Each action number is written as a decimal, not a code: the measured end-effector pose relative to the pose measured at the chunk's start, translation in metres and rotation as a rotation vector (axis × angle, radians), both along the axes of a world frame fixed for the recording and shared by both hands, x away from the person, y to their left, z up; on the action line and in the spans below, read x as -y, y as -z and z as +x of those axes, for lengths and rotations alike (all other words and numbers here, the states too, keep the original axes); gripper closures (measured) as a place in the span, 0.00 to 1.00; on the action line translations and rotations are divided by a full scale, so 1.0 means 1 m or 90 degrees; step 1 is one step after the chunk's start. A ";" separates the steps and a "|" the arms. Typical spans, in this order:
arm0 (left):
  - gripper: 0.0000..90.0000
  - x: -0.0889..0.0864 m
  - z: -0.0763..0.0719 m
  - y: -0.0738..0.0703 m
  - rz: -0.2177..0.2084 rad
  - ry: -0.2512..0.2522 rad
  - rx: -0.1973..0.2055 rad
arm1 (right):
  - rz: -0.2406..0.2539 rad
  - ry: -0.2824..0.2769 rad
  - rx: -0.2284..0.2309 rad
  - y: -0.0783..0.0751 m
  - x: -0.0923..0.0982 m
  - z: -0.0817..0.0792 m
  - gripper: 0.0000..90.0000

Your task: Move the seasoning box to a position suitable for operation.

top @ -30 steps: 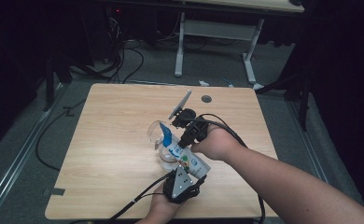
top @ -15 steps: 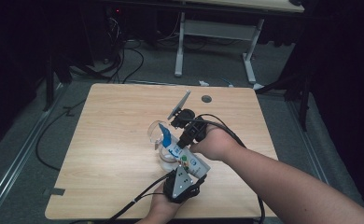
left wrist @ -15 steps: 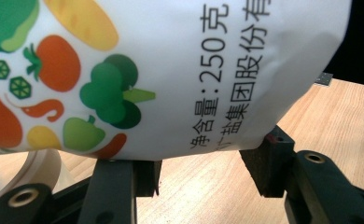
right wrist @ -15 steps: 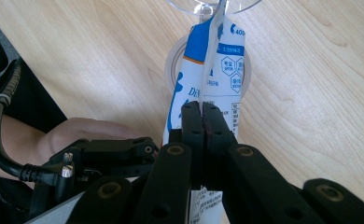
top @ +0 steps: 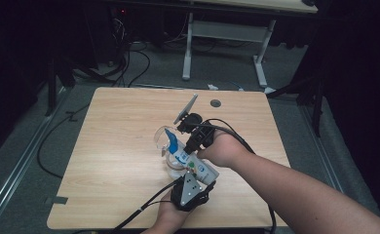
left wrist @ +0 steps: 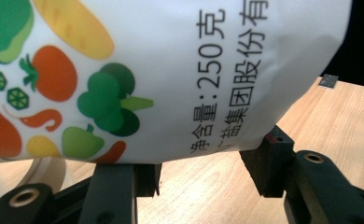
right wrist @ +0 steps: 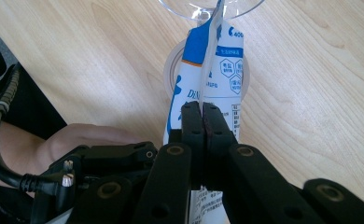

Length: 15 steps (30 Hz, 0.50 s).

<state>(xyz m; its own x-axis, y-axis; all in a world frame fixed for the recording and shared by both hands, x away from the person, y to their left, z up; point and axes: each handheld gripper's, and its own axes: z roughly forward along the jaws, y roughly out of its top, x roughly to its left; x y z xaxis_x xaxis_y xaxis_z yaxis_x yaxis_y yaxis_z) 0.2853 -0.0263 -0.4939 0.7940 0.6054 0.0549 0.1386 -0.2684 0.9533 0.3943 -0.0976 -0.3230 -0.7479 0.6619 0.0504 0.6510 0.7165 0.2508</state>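
Nearest the person, the left claw point(top: 194, 171) clamps the base of a white pouch point(top: 192, 163) between its jaws. Just beyond, the right claw point(right wrist: 202, 112) is pinched together on the pouch's upper seam. Farther ahead, past its tip, a clear glass point(top: 161, 141) stands on the tabletop point(top: 115, 146).

A white printed plastic bag point(top: 190, 163) is held above the middle of the pale wooden table point(top: 115, 161), with the left gripper point(top: 194, 181) at its near end and the right gripper point(top: 187, 147) at its far end. A clear round glass bowl point(top: 162, 140) is placed just behind the bag's top, to the left of the right gripper. A small round hole point(top: 215, 103) is found near the table's far edge, well behind both grippers.
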 end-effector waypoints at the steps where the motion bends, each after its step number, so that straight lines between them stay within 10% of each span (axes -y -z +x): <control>1: 0.59 0.000 0.000 0.000 0.001 0.000 0.000 | -0.001 0.005 -0.001 0.000 -0.001 0.000 0.99; 15: 0.59 0.001 0.000 -0.002 0.000 -0.003 0.003 | 0.000 -0.007 0.005 0.000 -0.001 0.000 0.99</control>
<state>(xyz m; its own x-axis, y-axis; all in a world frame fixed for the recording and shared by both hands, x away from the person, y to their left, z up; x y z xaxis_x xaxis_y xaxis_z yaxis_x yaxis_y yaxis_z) 0.2853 -0.0270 -0.4923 0.7913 0.6087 0.0578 0.1358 -0.2671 0.9541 0.3945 -0.0968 -0.3228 -0.7558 0.6533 0.0446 0.6409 0.7240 0.2549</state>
